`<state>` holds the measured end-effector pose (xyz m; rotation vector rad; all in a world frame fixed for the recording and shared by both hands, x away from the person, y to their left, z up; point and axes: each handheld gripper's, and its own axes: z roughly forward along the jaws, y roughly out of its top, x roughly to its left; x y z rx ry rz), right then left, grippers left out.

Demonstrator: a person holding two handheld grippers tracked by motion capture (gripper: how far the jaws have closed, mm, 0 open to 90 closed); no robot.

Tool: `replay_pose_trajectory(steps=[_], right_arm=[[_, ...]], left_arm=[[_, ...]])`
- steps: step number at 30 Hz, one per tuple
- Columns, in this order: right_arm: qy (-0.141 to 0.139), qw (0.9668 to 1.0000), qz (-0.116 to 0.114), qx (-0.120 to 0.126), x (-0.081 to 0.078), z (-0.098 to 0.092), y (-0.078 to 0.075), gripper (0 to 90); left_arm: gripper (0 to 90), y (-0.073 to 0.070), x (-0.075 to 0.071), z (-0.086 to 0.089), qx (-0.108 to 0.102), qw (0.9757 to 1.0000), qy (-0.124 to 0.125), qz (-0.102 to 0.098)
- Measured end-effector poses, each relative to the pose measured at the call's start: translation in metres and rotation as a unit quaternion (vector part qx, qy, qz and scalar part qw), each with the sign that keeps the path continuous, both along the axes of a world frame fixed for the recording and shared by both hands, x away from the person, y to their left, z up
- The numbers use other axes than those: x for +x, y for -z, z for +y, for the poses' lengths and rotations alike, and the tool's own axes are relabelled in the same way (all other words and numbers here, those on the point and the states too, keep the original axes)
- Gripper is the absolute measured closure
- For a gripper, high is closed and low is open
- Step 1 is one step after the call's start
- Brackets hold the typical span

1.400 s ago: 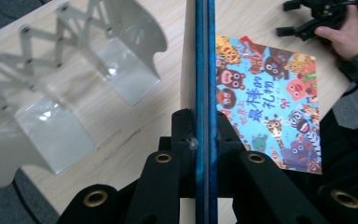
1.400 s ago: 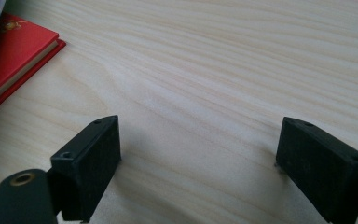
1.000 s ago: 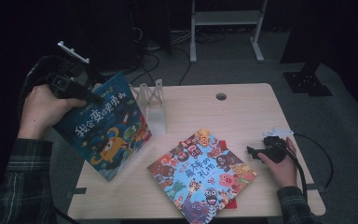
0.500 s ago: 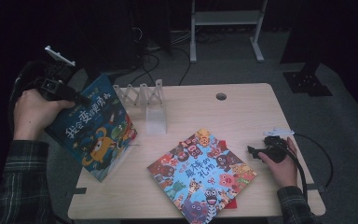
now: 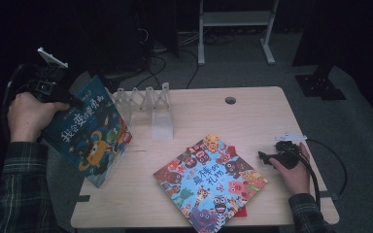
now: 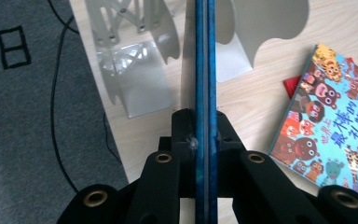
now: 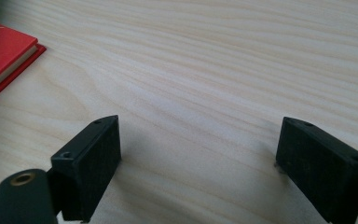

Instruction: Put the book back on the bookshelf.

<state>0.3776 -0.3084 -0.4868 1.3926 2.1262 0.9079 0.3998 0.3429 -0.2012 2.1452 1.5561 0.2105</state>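
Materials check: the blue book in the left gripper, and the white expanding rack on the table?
Blue book: looks like glossy printed board covers; in the left gripper view its clamped edge stays straight, two stiff blue covers with thin pages between. Rack: probably thin white sheet metal, possibly plastic; flat bent dividers with riveted scissor links and a matte painted look.

A pale wooden table (image 5: 252,114) is standing on grey carpet (image 5: 364,111), with a white shelf frame (image 5: 235,19) sitting in darkness behind.
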Motion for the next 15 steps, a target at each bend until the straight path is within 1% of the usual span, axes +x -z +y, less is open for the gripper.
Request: replay_pose_trajectory(steps=[6,12,15], right_arm=[[0.001,1.0000,0.000,0.000,0.000,0.000,0.000,13.0],[0.001,1.0000,0.000,0.000,0.000,0.000,0.000,13.0],[0.001,1.0000,0.000,0.000,0.000,0.000,0.000,13.0]], left_arm=[[83.2,0.004,0.007,0.005,0.002,0.9998,-0.020,-0.008],[83.2,0.006,0.018,0.008,0.007,0.9992,-0.038,-0.009],[83.2,0.008,0.023,0.009,0.006,0.9990,-0.043,-0.009]])
